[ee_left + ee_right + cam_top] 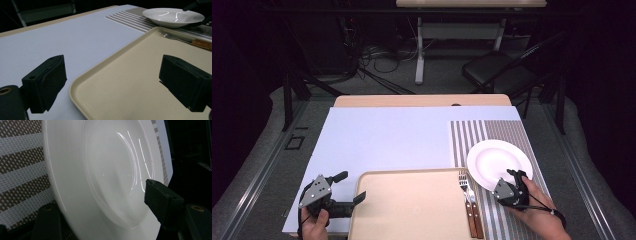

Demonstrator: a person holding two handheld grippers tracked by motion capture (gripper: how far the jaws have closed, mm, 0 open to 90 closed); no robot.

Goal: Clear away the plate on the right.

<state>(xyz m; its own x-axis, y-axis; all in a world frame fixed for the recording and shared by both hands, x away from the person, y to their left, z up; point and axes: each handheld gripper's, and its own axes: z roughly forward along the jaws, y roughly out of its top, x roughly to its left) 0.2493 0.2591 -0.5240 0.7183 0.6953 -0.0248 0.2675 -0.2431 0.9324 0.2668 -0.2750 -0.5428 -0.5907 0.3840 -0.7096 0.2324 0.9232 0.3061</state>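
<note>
White plate [100,170] rim between right gripper [105,215] pads

Tray [412,205], two forks [468,192] beside, striped placemat [492,130].

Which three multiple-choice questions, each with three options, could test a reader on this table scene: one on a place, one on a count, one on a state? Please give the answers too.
1. Where does the round white ceramic plate lie?
A. on the striped woven placemat
B. on the beige plastic tray
C. on the floor

2. How many wooden-handled forks lie beside the tray?
A. none
B. two
C. five

3. How does the left gripper stand?
A. shut on a fork
B. shut on the plate
C. open, fingers apart at the tray's corner

Answers: 1 A, stripes show all around the plate. 2 B, two handles lie side by side. 3 C, the left gripper view shows both fingers wide apart with nothing between them.
</note>
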